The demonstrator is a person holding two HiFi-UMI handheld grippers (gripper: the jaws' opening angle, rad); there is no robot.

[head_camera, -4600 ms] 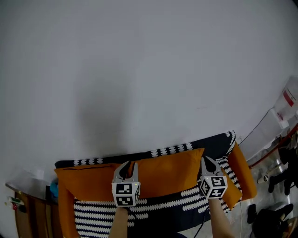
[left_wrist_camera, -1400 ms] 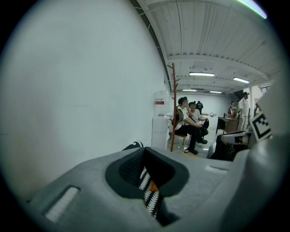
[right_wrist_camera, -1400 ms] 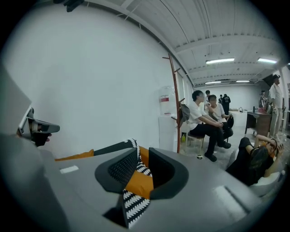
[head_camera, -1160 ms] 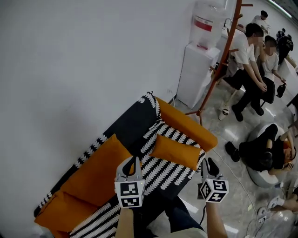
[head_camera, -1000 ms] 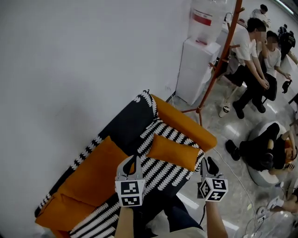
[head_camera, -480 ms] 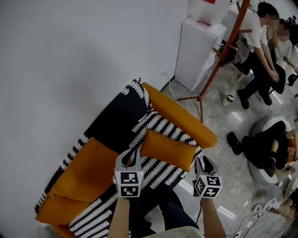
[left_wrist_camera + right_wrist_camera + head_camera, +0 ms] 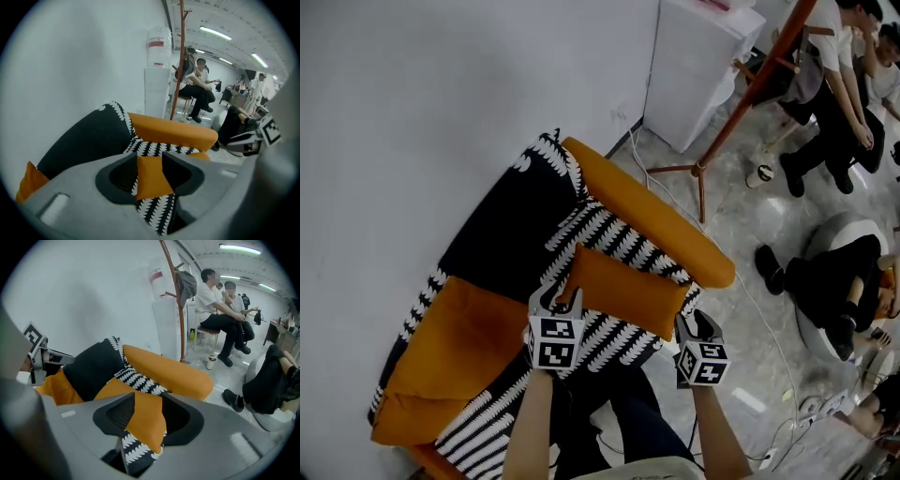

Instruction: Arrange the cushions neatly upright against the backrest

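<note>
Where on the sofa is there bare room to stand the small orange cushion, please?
The black backrest is bare between the large orange cushion and orange armrest, with patterned seat free below. Crowded up front: left gripper, right gripper, small orange cushion.

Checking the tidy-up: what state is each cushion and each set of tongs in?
Small orange rectangular cushion: lying flat on seat.
Large orange cushion: leaning against backrest.
Left tongs: open, just been opening; small cushion between jaws, ungripped.
Right tongs: open, just been opening; same cushion between jaws, ungripped.
</note>
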